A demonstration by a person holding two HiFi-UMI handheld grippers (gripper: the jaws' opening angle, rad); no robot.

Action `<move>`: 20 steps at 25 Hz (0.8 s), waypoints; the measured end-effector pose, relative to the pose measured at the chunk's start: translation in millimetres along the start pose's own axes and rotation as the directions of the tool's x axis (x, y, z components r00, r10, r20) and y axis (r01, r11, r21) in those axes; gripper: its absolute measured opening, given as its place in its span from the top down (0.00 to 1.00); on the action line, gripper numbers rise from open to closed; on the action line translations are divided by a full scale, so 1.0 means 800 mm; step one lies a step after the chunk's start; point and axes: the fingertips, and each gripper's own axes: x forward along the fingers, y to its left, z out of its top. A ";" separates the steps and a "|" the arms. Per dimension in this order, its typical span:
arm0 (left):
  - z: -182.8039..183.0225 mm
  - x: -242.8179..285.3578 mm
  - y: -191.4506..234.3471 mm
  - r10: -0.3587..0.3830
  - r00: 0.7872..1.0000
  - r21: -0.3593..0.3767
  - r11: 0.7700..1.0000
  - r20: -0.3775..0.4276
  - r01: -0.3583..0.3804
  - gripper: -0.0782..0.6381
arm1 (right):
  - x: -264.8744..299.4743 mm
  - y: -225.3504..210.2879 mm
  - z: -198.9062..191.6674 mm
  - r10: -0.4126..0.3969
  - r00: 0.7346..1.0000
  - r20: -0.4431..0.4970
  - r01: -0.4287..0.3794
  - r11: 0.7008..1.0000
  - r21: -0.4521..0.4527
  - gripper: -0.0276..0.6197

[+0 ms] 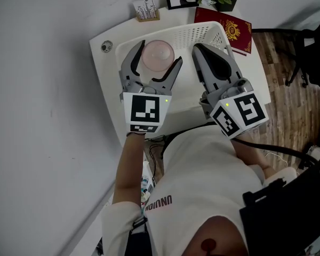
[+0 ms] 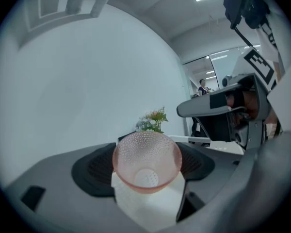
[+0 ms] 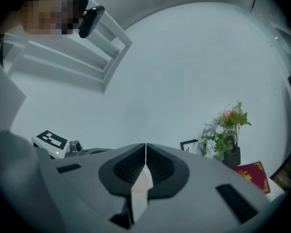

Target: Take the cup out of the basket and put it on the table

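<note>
Gripping the pink dimpled cup (image 1: 158, 56) from both sides, the left gripper (image 1: 161, 51) holds it over the white basket (image 1: 202, 30), in the part of the basket nearer the worktop's left edge. The pick-up therefore looks done. The head view looks straight down, so I cannot tell whether the cup is already clear of the basket rim. What is left, as I judge it, is to carry the cup sideways to a bare strip of the worktop (image 1: 104, 57), set it down and release it. The free strip along the left edge is narrow, so placing it there would need care.

The right gripper (image 1: 198, 48) has its jaws pressed together with nothing between them, and it hangs over the basket's right half, nearer the red book (image 1: 230, 31) at the worktop's far right corner.

The left gripper view adds what the head view hides. The cup's open mouth faces the camera, its round base shows inside, and a ribbed pad (image 2: 94, 171) touches each side of the wall. The right gripper view confirms the jaws meet along one thin seam, and it shows the flowers (image 3: 228, 130) and a small picture frame (image 3: 189, 146) along the far edge from the side. Only the head view shows the basket, the cup and both grippers laid out together.
</note>
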 end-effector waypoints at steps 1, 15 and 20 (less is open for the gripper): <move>0.002 -0.003 0.002 0.004 1.000 -0.006 1.000 0.004 -0.004 0.33 | 0.001 0.002 0.000 0.003 1.000 -0.001 -0.003 1.000 -0.001 0.93; 0.023 -0.048 0.024 0.086 0.995 -0.081 0.993 0.055 -0.082 0.34 | 0.012 0.026 -0.003 0.073 0.997 -0.018 -0.073 0.997 -0.005 0.93; 0.036 -0.068 0.036 0.129 0.988 -0.123 0.985 0.087 -0.118 0.34 | 0.016 0.035 -0.004 0.098 0.995 -0.023 -0.098 0.995 -0.002 0.93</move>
